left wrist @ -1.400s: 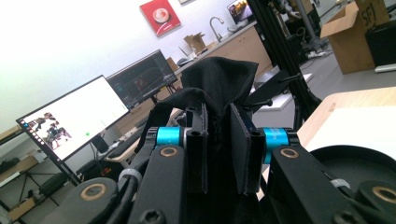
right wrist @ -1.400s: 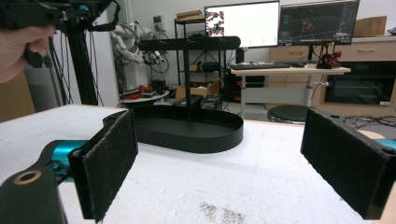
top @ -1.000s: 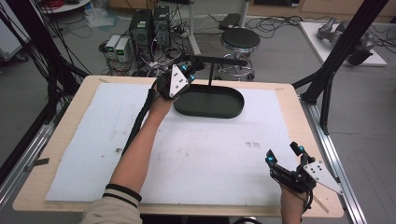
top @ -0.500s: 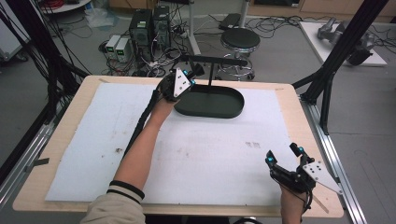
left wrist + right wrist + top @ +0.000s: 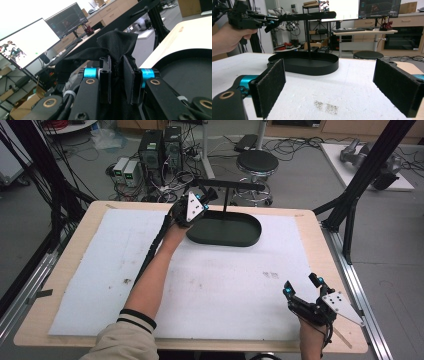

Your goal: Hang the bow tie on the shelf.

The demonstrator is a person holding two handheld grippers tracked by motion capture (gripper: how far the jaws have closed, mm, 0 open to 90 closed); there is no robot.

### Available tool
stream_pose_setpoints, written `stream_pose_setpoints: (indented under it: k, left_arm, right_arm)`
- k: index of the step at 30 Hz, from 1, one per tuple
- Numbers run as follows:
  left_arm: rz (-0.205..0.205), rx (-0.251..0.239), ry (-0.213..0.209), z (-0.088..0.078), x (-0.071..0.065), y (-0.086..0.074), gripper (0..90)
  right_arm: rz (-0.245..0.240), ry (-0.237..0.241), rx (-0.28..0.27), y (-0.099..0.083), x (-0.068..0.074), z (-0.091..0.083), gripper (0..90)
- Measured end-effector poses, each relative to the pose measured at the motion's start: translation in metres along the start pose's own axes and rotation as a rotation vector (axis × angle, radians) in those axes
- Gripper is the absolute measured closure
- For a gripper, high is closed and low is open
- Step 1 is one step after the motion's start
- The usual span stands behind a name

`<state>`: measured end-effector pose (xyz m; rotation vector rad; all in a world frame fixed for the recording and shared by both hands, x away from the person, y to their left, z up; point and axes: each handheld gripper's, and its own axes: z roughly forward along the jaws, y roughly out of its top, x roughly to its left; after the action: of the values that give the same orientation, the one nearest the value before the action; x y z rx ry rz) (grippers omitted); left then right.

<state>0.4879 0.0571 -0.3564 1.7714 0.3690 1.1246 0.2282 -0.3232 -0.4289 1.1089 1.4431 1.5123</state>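
Item one, as I read it from my station: a black cloth (image 5: 117, 47), soft, matte, crumpled into folds with a peaked upper edge, pinched between the pads of my left gripper (image 5: 117, 80), whose jaws are drawn together on the fabric with only its thickness between them. In the high view the left gripper (image 5: 196, 206) sits at the left end of the stand's crossbar (image 5: 235, 185), above the left rim of the tray (image 5: 250, 237), and the cloth (image 5: 210, 194) shows as a small dark bunch at the gripper's tip, level with the bar; whether it touches the bar I cannot tell. Item two: the stand, black, a thin upright post (image 5: 308, 37) rising from the middle of the tray and carrying the level crossbar (image 5: 312, 15). Item three: the tray (image 5: 317, 68), black, oval, low-walled, resting on the white pad (image 5: 225, 285) toward the far edge of the table (image 5: 65, 245). Item four: my right gripper (image 5: 304, 290), near the table's front right corner, well apart from the tray, jaws spread wide with nothing between its pads (image 5: 270, 87). In the right gripper view the left hand (image 5: 227, 37) holds its gripper up at the bar's left end.
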Motion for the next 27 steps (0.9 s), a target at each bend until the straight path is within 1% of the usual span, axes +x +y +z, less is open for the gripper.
stream_pose_setpoints:
  k: [4,6,10,12,17,18,20,21,22,23,24,26,27]
  left_arm:
    - [-0.002,-0.002,-0.005,0.004,0.000,0.002,76.8]
    - [-0.004,0.015,-0.008,0.008,-0.001,0.000,76.8]
    - [-0.008,0.031,-0.014,0.012,-0.003,-0.004,76.7]
    - [0.003,0.050,-0.018,0.015,-0.005,-0.008,76.7]
    - [-0.006,0.059,-0.024,0.018,-0.006,-0.011,76.2]
    - [-0.006,0.068,-0.029,0.018,-0.006,-0.012,75.8]
    - [-0.007,0.071,-0.031,0.018,-0.006,-0.012,74.1]
    - [-0.020,0.064,-0.023,0.017,-0.006,-0.012,69.9]
    - [-0.020,0.064,-0.023,0.017,-0.006,-0.012,63.0]
    - [-0.025,0.068,-0.014,0.016,-0.005,-0.012,57.2]
    - [-0.033,0.066,-0.007,0.015,-0.005,-0.012,54.3]
    - [-0.044,0.070,-0.007,0.013,-0.004,-0.013,46.8]
    - [-0.058,0.072,-0.019,0.010,-0.004,-0.014,44.0]
  right_arm:
    - [-0.007,-0.001,-0.002,0.000,0.000,0.001,10.1]
    - [-0.002,-0.004,-0.002,0.000,-0.001,-0.001,10.1]
    - [-0.001,-0.010,-0.005,0.000,-0.003,-0.002,10.1]
    - [0.002,-0.011,-0.004,0.000,-0.003,-0.002,10.1]
    - [0.004,-0.013,-0.002,-0.002,-0.005,-0.001,10.1]
    - [0.005,-0.013,0.001,-0.002,-0.005,-0.001,10.1]
    - [0.004,-0.012,0.000,-0.002,-0.005,-0.001,10.1]
    - [0.005,-0.012,-0.001,-0.002,-0.005,-0.001,10.1]
    - [0.005,-0.013,-0.001,-0.001,-0.004,-0.001,10.1]
    - [0.003,-0.010,-0.003,-0.001,-0.004,-0.001,10.1]
    - [0.004,-0.010,-0.004,-0.001,-0.004,-0.001,10.1]
    - [0.006,-0.010,-0.006,0.000,-0.004,-0.002,10.1]
    - [0.005,-0.009,-0.006,0.000,-0.004,-0.002,10.1]
